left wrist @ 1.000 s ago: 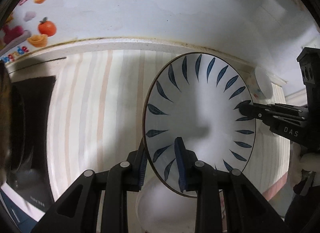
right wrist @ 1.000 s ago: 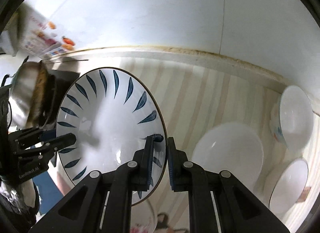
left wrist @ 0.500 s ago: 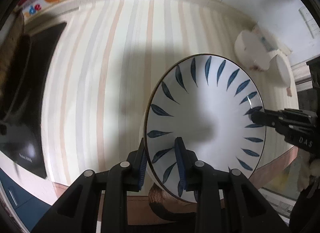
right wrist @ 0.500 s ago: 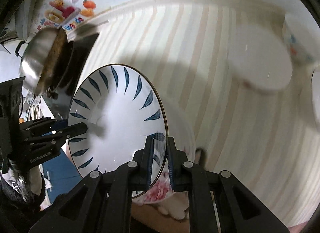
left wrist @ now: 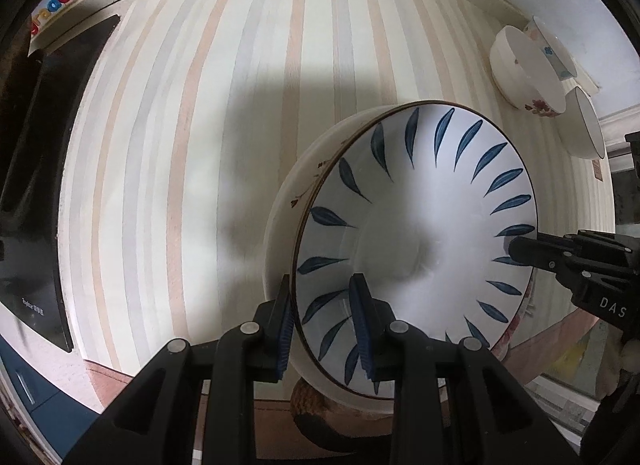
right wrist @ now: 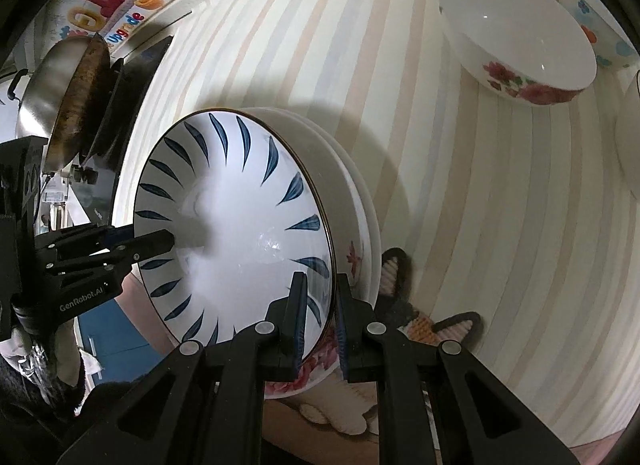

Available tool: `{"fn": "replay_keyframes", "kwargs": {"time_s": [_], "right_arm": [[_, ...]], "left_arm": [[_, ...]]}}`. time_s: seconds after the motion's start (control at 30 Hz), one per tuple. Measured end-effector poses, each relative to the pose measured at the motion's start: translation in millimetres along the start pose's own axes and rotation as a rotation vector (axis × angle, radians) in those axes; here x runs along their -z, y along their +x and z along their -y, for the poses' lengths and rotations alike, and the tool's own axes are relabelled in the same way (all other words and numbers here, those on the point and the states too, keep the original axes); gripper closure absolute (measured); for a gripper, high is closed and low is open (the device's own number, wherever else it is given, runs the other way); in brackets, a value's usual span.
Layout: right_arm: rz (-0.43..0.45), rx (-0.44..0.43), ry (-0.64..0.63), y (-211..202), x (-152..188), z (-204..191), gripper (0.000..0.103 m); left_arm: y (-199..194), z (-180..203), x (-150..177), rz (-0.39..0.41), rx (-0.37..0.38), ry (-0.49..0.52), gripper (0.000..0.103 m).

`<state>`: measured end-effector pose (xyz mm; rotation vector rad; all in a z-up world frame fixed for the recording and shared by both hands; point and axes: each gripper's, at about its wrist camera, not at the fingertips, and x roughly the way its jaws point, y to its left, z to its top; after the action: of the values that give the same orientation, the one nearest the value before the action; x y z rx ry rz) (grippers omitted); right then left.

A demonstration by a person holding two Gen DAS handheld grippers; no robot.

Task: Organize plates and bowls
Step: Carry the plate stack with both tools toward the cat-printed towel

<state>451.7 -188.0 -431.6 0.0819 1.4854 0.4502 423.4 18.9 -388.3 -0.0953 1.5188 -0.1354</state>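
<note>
1. Two tools hold one blue-leaf plate (left wrist: 416,233) by opposite rims, both pointing steeply down at the striped worktop (left wrist: 200,145)
2. Left tool (left wrist: 322,325) has its jaws narrowly apart, clamped on the plate's near rim, one pad inside and one outside
3. Right tool (right wrist: 320,305) is almost fully closed, pinching the opposite rim; in the left wrist view it reaches in from the right edge (left wrist: 520,249)
4. Blue-leaf plate sits level over a white floral bowl (right wrist: 360,233) at the worktop's front edge; whether it rests in the bowl or hangs just above cannot be told
5. Plate's well is empty
6. Another floral bowl (right wrist: 520,41) stands well apart toward the back wall and is empty, with more bowls just beside it (left wrist: 552,45)
7. Steel pan (right wrist: 60,97) sits on a black cooktop (left wrist: 36,185) at the far side
</note>
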Motion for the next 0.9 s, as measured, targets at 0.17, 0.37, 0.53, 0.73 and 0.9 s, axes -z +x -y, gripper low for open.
{"fn": "replay_keyframes", "kwargs": {"time_s": [0.17, 0.37, 0.53, 0.73, 0.9], "right_arm": [[-0.004, -0.003, 0.002, 6, -5, -1, 0.088], [-0.012, 0.0, 0.002, 7, -5, -3, 0.086], [-0.017, -0.017, 0.027, 6, -2, 1, 0.086], [-0.015, -0.05, 0.044, 3, 1, 7, 0.086], [-0.006, -0.07, 0.05, -1, 1, 12, 0.086]], "left_arm": [[0, 4, -6, 0.002, 0.0, -0.009, 0.079], [-1, -1, 3, 0.005, 0.0, -0.014, 0.078], [-2, -10, 3, 0.002, 0.013, -0.025, 0.078], [-3, -12, 4, 0.006, 0.001, -0.041, 0.078], [-3, -12, 7, 0.012, -0.012, -0.065, 0.078]]}}
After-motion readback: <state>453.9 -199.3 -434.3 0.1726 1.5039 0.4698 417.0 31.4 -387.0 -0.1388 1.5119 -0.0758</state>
